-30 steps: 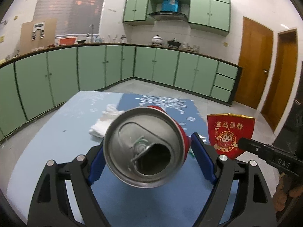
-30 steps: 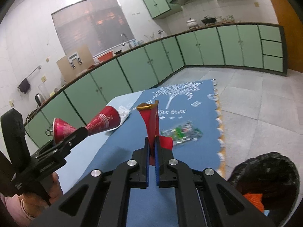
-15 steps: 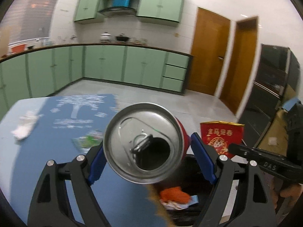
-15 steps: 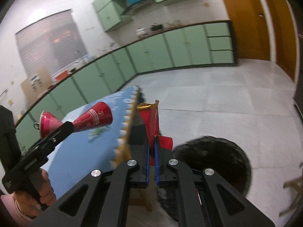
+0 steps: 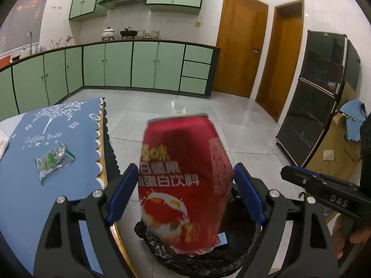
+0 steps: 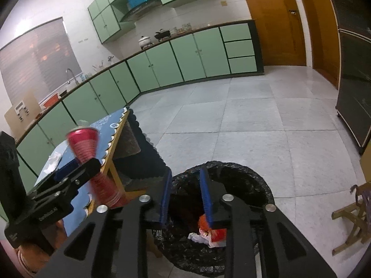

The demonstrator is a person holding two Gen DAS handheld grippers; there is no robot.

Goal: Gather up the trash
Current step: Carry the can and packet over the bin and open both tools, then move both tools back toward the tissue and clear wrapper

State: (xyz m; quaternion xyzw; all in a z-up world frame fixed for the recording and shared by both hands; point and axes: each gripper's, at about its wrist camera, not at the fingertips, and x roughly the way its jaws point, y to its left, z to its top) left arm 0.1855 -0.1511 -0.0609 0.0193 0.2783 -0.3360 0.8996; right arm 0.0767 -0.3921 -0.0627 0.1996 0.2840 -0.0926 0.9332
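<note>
A red drink can (image 5: pixel 183 185) with white lettering and a milk-splash picture hangs blurred, roughly upright and tilted, above the black-lined bin (image 6: pixel 252 180). Orange and white scraps (image 6: pixel 208 234) lie inside the bin. A clear green-printed wrapper (image 5: pixel 54 159) lies flat on the blue-clothed bench (image 5: pixel 27 185).

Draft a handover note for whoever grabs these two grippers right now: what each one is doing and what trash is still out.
Left gripper: jaws just opened wider; the blurred red can sits between the pads above the bin, apparently dropping free.
Right gripper: jaws just opened, nothing between them, over the bin.
Done: some red and white trash already lies in the bin.
Left: the clear wrapper and white tissue on the table.
</note>
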